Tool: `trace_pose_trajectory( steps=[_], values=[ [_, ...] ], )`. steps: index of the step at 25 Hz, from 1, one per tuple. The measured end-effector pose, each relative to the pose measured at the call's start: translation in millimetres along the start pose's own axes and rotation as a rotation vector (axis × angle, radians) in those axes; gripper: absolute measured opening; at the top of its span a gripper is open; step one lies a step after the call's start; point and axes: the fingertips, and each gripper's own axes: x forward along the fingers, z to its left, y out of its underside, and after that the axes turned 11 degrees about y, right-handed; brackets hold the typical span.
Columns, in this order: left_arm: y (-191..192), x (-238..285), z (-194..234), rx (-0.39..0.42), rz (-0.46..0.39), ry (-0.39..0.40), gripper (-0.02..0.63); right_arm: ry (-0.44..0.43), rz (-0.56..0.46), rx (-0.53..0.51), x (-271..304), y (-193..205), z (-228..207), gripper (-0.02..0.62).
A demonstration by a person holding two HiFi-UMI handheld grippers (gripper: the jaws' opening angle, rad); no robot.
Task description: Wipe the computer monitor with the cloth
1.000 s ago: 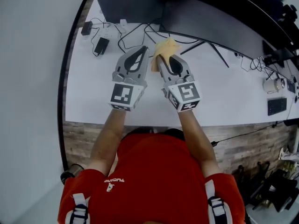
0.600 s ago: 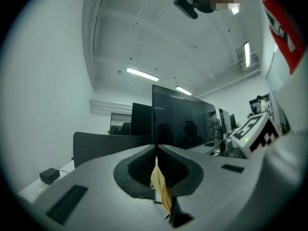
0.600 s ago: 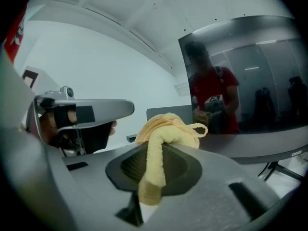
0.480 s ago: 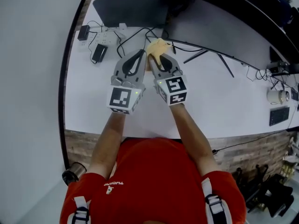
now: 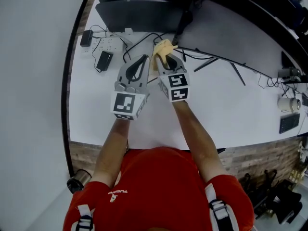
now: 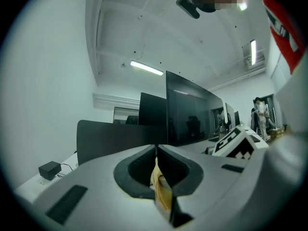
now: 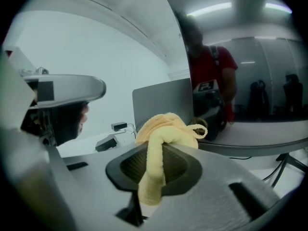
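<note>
A yellow cloth bunches at the tips of my right gripper, which is shut on it; in the right gripper view the cloth bulges past the jaws and a tail hangs down between them. Close in front stands the dark monitor screen, reflecting a person in red. From above the monitor leans over the white desk. My left gripper sits just left of the right one, jaws shut, with a thin yellow strip of cloth pinched between them.
A second dark screen stands at the back left. A power strip, adapters and loose cables lie near it. A mug and a small keyboard sit at the far right edge.
Both grippers have moved forward toward the monitor with the cloth and drawn closer together. The right gripper has shifted left.
</note>
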Motion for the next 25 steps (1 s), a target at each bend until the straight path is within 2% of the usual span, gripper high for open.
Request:
trace_pose_trajectory(
  steps=[6,10,25],
  values=[
    [6.3,-3.6,7.3,-0.011,0.005,0.011,0.015,0.055,0.043,0.020,19.5,7.9,-9.7,0.063],
    [7.8,-6.0,11.3,-0.007,0.000,0.019,0.015,0.095,0.031,0.033,24.1,0.5,-15.3,0.063],
    [-9.6,-9.1,4.7,0.007,-0.069,0.034,0.015,0.138,-0.116,0.009,-2.0,-87.4,-24.2,0.063]
  ],
)
